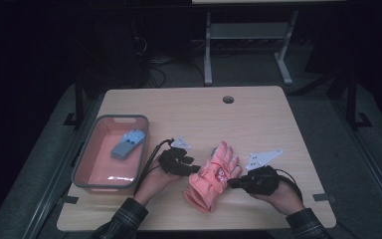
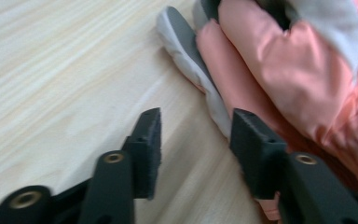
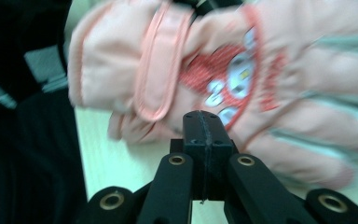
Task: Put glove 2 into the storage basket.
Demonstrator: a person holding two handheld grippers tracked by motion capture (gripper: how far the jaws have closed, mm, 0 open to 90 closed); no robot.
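Observation:
A pink glove [image 1: 211, 177] with a cartoon patch lies on the wooden table [image 1: 258, 114], fingers pointing away from me. My left gripper [image 1: 195, 168] sits at the glove's left edge. In the left gripper view its jaws [image 2: 196, 121] stand open over bare wood, and the right jaw is close beside the glove [image 2: 279, 70], where a grey and white edge shows. My right gripper [image 1: 230, 183] is at the glove's right side. In the right gripper view its jaws [image 3: 203, 116] are pressed together with nothing visible between them, and the glove [image 3: 242, 79] lies just beyond the tips.
A pink tray with a grey rim [image 1: 82, 157] stands at the table's left, holding a blue glove [image 1: 128, 143]. A cable hole [image 1: 228, 99] is near the table's far edge. A metal stand [image 1: 208, 55] is on the floor behind the table.

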